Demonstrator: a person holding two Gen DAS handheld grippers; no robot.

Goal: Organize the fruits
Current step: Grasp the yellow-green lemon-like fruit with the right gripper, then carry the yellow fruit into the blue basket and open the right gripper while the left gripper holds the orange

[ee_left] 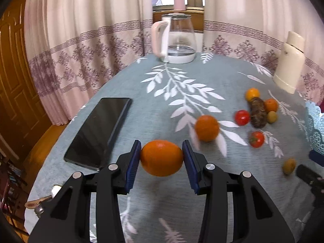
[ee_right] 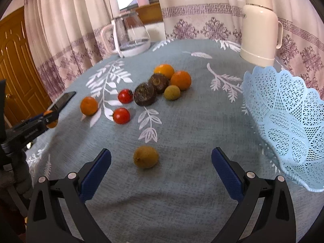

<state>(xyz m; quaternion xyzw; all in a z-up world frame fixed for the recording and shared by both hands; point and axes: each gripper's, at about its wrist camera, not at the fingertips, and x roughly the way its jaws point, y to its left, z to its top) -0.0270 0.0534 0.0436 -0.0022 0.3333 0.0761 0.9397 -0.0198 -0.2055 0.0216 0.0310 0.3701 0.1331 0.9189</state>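
Left hand-held gripper (ee_left: 162,158) was clamped on an orange (ee_left: 162,158), both blue pads pressed against its sides, the fruit lifted clear of the worktop (ee_left: 154,105). A dark phone (ee_left: 99,131) lay flat just left of that gripper. Ahead and to its right sat a second orange (ee_left: 207,128) on the cloth, blurred. Further right: two red tomatoes (ee_left: 242,117), a brown rough-skinned fruit (ee_left: 257,112), two more small oranges (ee_left: 252,94) and a small greenish fruit (ee_left: 271,116), all bunched close together. A lone greenish-brown fruit (ee_left: 289,166) lay off to the right, near the tip of the other tool.

Right hand-held gripper (ee_right: 161,172) stood wide apart, holding nothing. The greenish-brown fruit (ee_right: 145,157) rested on the worktop between and just ahead of its fingers, touching neither pad. A pale blue lattice basket (ee_right: 283,121) sat to its right, tilted up on its near rim, no fruit visible inside. The fruit cluster lay straight ahead, beyond the lone fruit. Left gripper with its orange showed at the far left edge.

At the far side of the worktop: a glass kettle (ee_right: 131,36) with white handle, and a cream thermos (ee_right: 260,26).
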